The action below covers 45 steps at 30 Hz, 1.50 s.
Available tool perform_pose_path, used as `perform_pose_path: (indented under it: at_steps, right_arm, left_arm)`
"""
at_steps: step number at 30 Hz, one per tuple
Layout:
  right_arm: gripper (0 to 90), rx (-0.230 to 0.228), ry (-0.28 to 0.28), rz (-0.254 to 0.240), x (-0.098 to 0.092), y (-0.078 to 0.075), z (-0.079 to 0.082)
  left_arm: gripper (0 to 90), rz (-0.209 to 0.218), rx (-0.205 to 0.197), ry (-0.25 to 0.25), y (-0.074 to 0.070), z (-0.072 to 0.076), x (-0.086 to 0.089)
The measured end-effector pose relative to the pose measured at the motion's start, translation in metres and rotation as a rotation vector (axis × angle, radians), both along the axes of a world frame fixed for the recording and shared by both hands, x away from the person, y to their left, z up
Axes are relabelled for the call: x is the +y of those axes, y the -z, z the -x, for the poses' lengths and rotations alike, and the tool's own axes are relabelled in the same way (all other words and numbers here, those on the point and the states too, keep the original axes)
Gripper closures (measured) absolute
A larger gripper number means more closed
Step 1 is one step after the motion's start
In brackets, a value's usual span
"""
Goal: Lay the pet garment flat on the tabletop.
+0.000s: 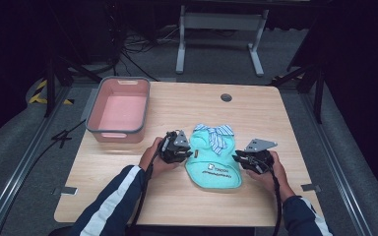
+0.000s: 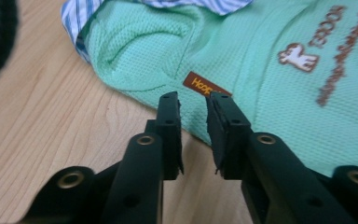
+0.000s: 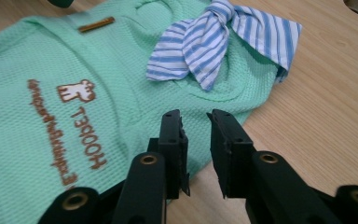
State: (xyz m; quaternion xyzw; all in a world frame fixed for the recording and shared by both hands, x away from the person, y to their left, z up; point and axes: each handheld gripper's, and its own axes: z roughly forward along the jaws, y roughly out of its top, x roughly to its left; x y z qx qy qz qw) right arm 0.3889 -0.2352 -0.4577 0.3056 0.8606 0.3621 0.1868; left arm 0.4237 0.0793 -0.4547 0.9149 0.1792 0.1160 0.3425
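A small mint-green garment (image 1: 214, 167) with brown lettering lies flat on the wooden table (image 1: 187, 103), a blue-and-white striped bow (image 1: 216, 133) at its far end. My left gripper (image 1: 189, 153) rests at the garment's left edge and my right gripper (image 1: 236, 158) at its right edge. In the left gripper view the jaws (image 2: 193, 100) stand a little apart over the green cloth (image 2: 261, 70), near a brown label (image 2: 200, 84), with nothing pinched. In the right gripper view the jaws (image 3: 193, 116) also show a gap, at the hem of the garment (image 3: 51, 56) below the bow (image 3: 214, 37).
A pink bin with a grey rim (image 1: 93, 129) stands at the table's left rear. A round cable hole (image 1: 226, 97) sits near the far edge. Beyond the table stands a white frame (image 1: 221, 22) among floor cables.
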Motion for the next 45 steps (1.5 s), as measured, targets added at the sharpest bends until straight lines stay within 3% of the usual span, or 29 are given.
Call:
perform_pose_path:
  at_steps: [5,10,21,29,36,38,45]
  right_arm:
    - [66.2,-0.006,-0.037,-0.002,-0.001,-0.011,0.010]
    - [57.2,-0.004,-0.060,0.005,0.000,-0.019,0.018]
    - [40.1,-0.024,-0.064,0.039,-0.005,-0.025,0.033]
    - [36.7,-0.034,-0.042,0.057,-0.015,-0.026,0.042]
    - [34.9,-0.044,-0.016,0.084,-0.025,-0.024,0.049]
    - [34.3,-0.047,-0.007,0.083,-0.029,-0.024,0.051]
    - [33.0,-0.051,0.026,0.085,-0.042,-0.022,0.058]
  left_arm:
    - [65.2,-0.020,-0.018,0.012,-0.012,0.013,0.011]
    - [58.8,-0.009,-0.035,-0.002,-0.020,0.022,0.029]
    - [39.8,-0.038,-0.050,-0.033,-0.021,0.042,0.070]
    - [29.3,-0.047,-0.051,-0.044,-0.019,0.057,0.095]
    - [22.9,-0.033,-0.064,-0.113,-0.015,0.064,0.117]
    - [22.8,-0.017,-0.048,-0.130,-0.011,0.066,0.123]
    - [22.6,-0.063,-0.078,-0.179,-0.006,0.074,0.143]
